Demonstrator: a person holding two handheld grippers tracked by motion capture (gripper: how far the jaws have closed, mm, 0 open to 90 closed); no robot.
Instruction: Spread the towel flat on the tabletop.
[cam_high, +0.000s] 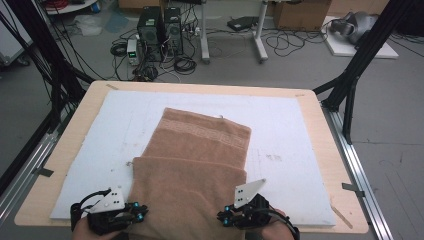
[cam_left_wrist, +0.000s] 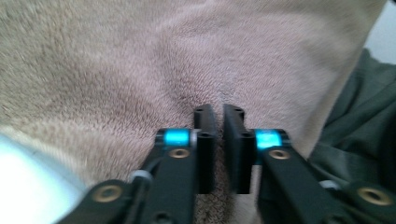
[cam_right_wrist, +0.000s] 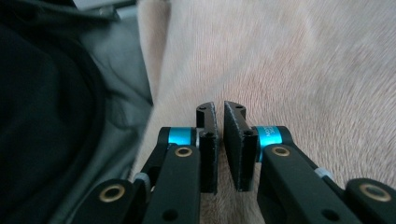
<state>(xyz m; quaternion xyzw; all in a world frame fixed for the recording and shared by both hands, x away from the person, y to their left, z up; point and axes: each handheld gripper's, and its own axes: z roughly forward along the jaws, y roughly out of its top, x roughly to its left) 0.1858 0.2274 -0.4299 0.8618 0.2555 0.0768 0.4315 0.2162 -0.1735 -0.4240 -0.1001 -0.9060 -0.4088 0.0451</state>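
Towel (cam_high: 192, 165) is soft and floppy, so grab the near corners. Left claw (cam_left_wrist: 218, 116) and right claw (cam_right_wrist: 219, 114) sit nearly clenched, whether pinching cloth I can't tell.

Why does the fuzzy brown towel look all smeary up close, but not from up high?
In the left gripper view the towel is soft and blurred, with a washed-out white glare at the bottom left corner; in the right gripper view its nap is streaked, while the black jaws stay sharp; in the high view the towel's folds and the white board are evenly lit, only a bit grainy.
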